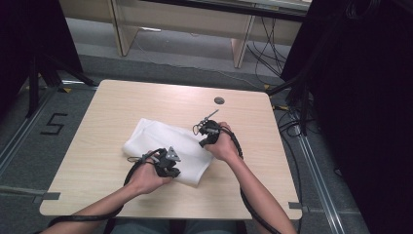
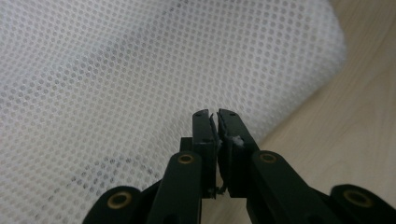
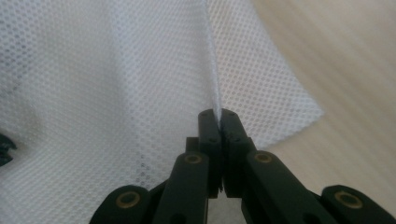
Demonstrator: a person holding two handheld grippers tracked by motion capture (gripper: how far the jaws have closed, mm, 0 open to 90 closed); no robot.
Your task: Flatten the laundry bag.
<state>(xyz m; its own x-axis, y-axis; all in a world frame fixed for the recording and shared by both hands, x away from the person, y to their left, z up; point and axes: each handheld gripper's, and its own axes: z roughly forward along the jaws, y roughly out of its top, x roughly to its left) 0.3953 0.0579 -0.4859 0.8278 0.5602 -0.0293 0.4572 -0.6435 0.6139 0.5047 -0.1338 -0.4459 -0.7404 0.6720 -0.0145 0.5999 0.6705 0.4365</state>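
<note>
The white mesh cloth (image 1: 165,148) lies rumpled in the middle of the wooden table (image 1: 107,112), its long axis running on a slant from the far left down toward the near right, and both hands are on it at once. At the near edge the left gripper (image 1: 170,163) sits low over the cloth; in the left gripper view its jaws are drawn almost together, and a scrap of white mesh (image 2: 140,70) shows pinched between the pads, so it reads as a grip on the near hem. Over at the right-hand edge the right gripper (image 1: 207,139) is doing the same: the right gripper view shows its jaws pressed together with a raised fold of the mesh (image 3: 140,70) standing up straight out of the tips, tented like a little ridge. So the cloth spreads away from both sets of jaws, toward the far left corner of the table, with the two grips set apart along its near-right end. That spacing looks like the thing to watch: the hands hold two points of one edge, and any lift or spread would likely pull along the line between them. Beyond the cloth, a small dark round grommet (image 1: 219,100) sits in the tabletop near the far edge, well apart from the work.
</note>
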